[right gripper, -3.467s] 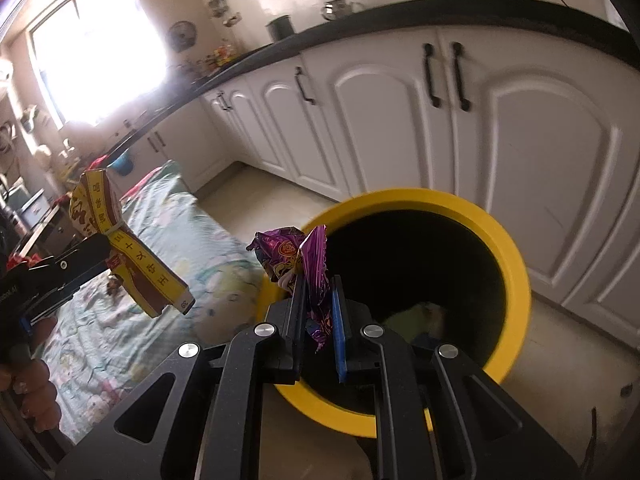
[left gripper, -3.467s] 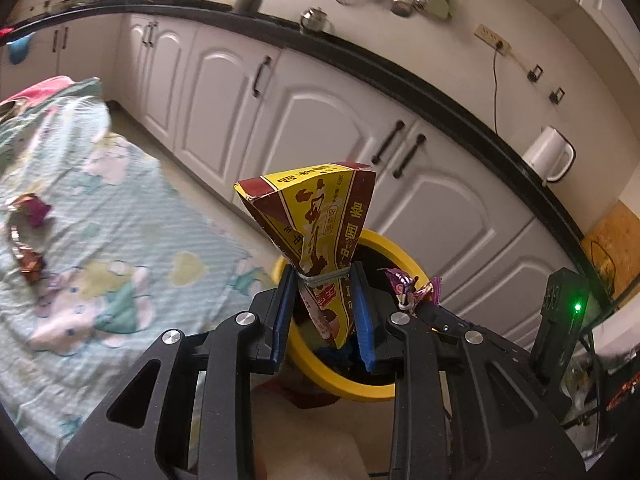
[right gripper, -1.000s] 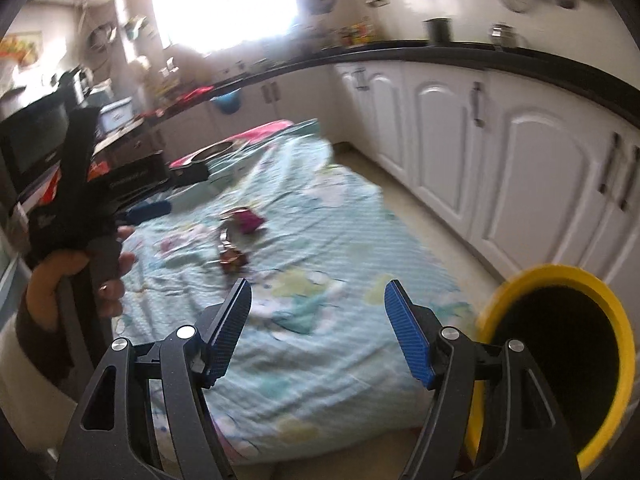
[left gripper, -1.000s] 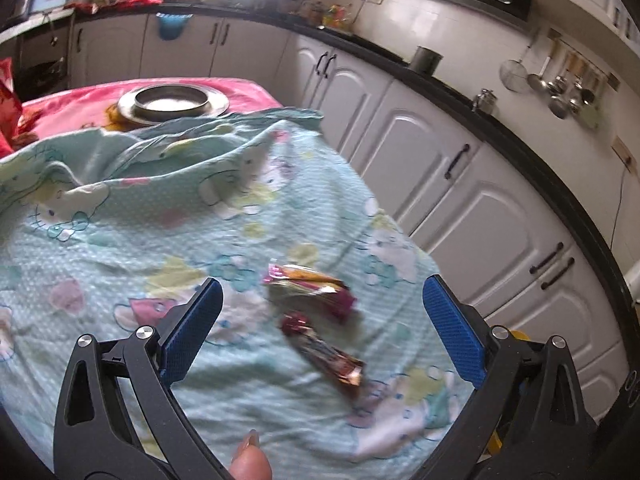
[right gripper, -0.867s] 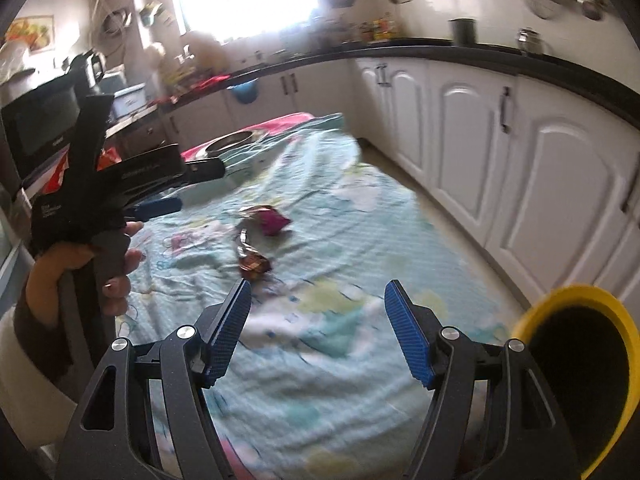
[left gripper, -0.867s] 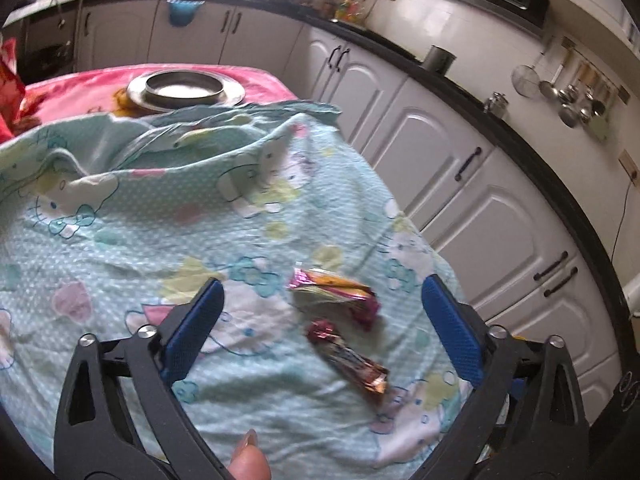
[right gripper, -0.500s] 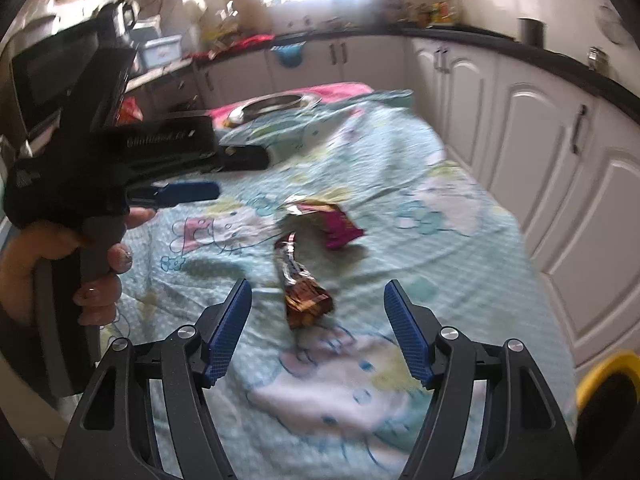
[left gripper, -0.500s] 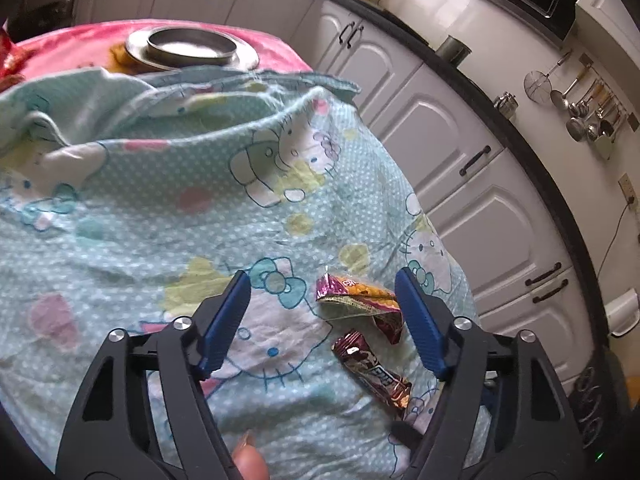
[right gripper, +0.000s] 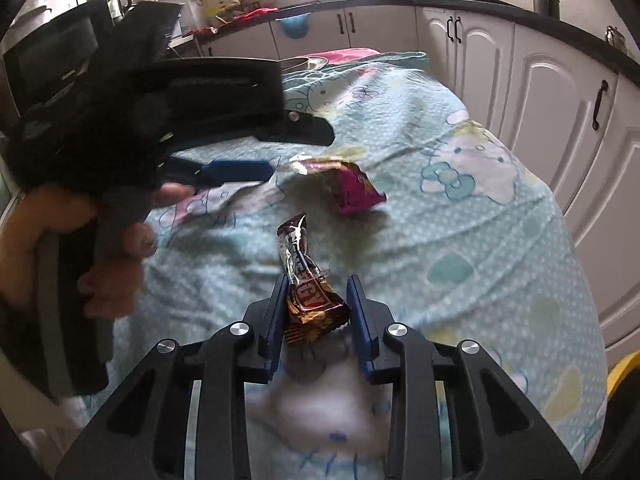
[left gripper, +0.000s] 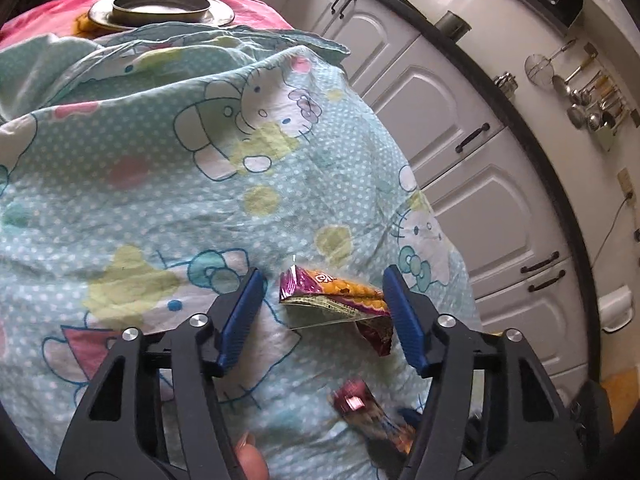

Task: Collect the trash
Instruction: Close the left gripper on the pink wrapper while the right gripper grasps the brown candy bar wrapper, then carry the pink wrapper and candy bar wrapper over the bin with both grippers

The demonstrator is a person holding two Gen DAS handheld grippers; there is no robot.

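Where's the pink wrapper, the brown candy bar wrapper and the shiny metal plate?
pink wrapper (left gripper: 334, 294), left wrist view, middle of its crumpled face.
brown candy bar wrapper (right gripper: 306, 296), right wrist view, printed lower half.
metal plate (left gripper: 160, 10), left wrist view, front rim.

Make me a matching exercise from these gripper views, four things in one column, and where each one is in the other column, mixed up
Things:
1. purple wrapper
2. brown bar wrapper
3. metal dish
4. yellow bin

Places:
A. on the pink cloth at the far end of the table
B. between the open fingers of the right gripper
C. between the open fingers of the left gripper
D. off the table, at the lower right edge of the right wrist view

Pairs: 1-C, 2-B, 3-A, 4-D
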